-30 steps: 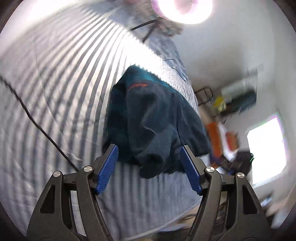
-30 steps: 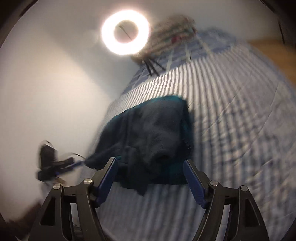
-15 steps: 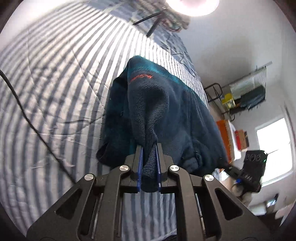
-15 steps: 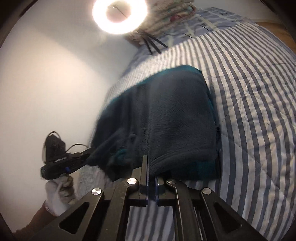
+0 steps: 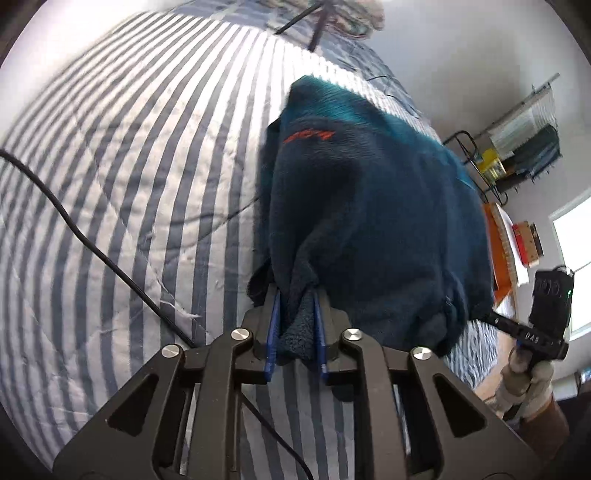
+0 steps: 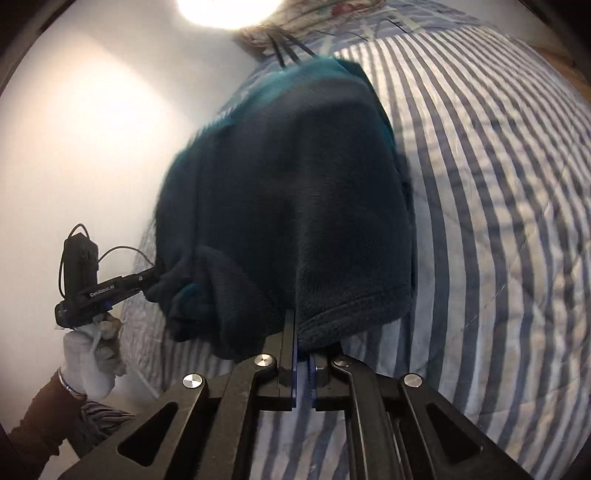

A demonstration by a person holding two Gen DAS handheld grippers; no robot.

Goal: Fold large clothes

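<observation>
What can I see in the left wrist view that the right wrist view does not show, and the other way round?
Only the left wrist view shows the orange logo on the fleece, the black cable across the bed, and the shelf by the wall. Only the right wrist view shows the bright lamp and the bare white wall. Both show the dark teal fleece on the striped bedcover, with each gripper clamped on its near edge.

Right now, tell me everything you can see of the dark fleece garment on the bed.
The fleece garment is dark navy with teal showing at its far edge and a small orange logo. It looks thick and fuzzy, lies bunched on the striped bedspread, and its near hem is lifted. The left gripper and right gripper each pinch that hem, though their jaws are opening slightly.
</observation>
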